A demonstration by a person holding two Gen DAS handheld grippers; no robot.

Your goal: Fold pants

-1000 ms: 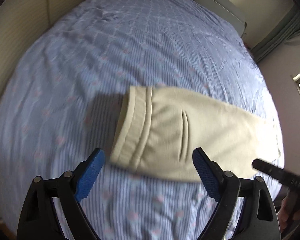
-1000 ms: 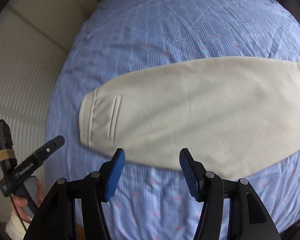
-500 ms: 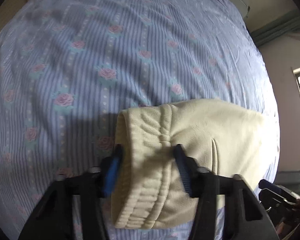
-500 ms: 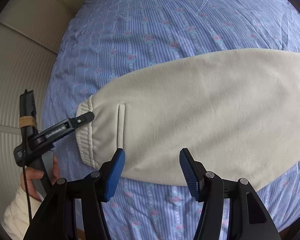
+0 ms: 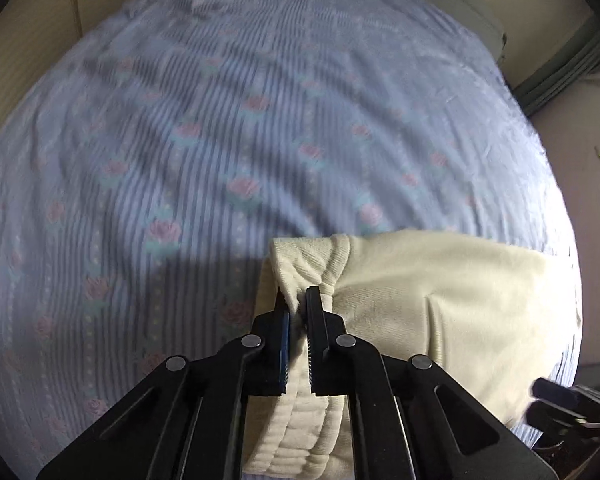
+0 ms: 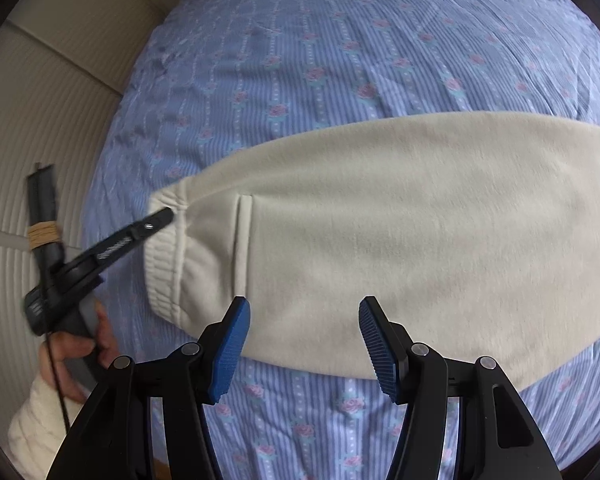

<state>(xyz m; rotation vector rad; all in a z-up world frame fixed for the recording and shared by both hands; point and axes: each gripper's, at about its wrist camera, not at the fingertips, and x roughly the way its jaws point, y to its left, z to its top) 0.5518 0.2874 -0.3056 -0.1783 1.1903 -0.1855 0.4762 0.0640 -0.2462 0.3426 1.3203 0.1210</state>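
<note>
Both views checked. Left wrist: my left gripper [image 5: 299, 304] is clenched on the ribbed waistband [image 5: 312, 258] of the cream pants [image 5: 440, 300], lying on the striped bedsheet [image 5: 220, 120]. Right wrist: my right gripper [image 6: 304, 330] hangs released over the pants' near edge, gripping nothing.

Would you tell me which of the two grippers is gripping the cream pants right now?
The left gripper: it is shut on the pants' ribbed waistband. The right gripper hangs open above the fabric, clamping nothing.
</note>
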